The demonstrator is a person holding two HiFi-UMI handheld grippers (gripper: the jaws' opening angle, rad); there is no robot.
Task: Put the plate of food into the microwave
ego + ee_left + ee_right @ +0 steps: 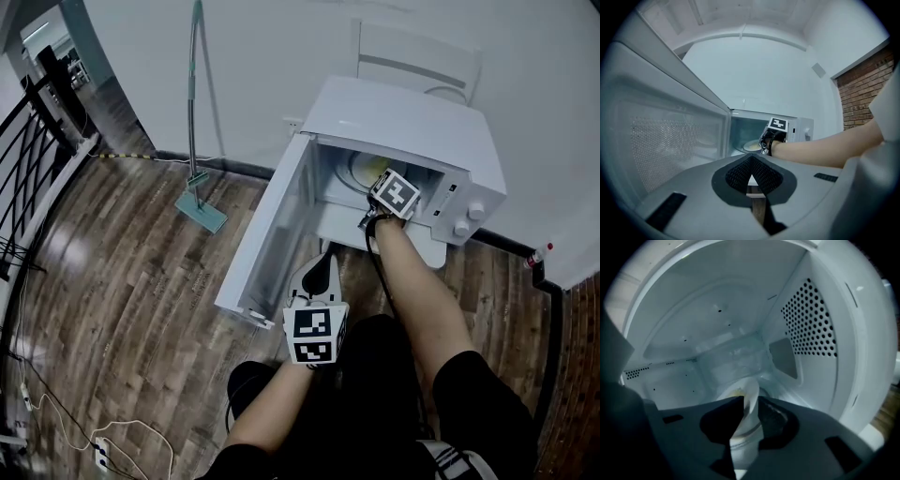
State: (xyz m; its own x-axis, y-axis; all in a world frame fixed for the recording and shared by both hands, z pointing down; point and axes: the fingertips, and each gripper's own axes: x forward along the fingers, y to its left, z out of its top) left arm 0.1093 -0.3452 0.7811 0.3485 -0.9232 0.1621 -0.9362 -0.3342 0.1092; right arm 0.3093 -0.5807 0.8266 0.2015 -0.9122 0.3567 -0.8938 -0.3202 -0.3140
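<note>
Inside one microwave (403, 122), one plate (750, 395)

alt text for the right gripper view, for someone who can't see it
The right gripper has its jaws shut on the rim of a white plate, holding it inside the white microwave. Yellowish food shows on the plate, and a perforated wall stands to the right.

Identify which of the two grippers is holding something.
The right gripper: inside the microwave, its jaws clamp the rim of the plate. The left gripper is shut on nothing, outside.
</note>
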